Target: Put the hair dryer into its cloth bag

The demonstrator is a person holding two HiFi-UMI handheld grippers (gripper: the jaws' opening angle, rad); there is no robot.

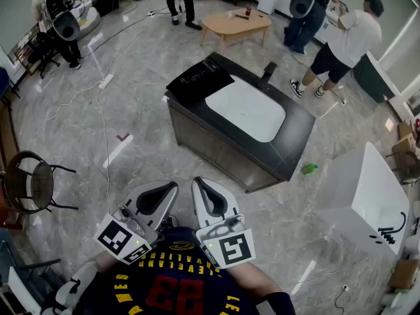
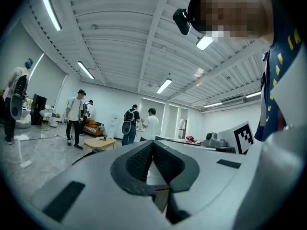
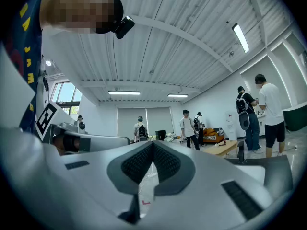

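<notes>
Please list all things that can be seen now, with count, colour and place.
Table: one, black, centre.
Mat: one, white, on the table.
Bag: one, black, on the table's left end.
Coffee table: one, wooden, far side.
Chair: one, dark, left.
Box: one, white, right.
Green scrap: one, floor right of the table.
People: four, standing, far side.
Left gripper: one, white, shut, empty, bottom centre.
Right gripper: one, white, shut, empty, beside it.

Head cam down (all see table [image 1: 216,151]).

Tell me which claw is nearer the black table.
Right. The right claw sits short of the black table, off its near corner; the left claw is beside it, farther away.
</notes>
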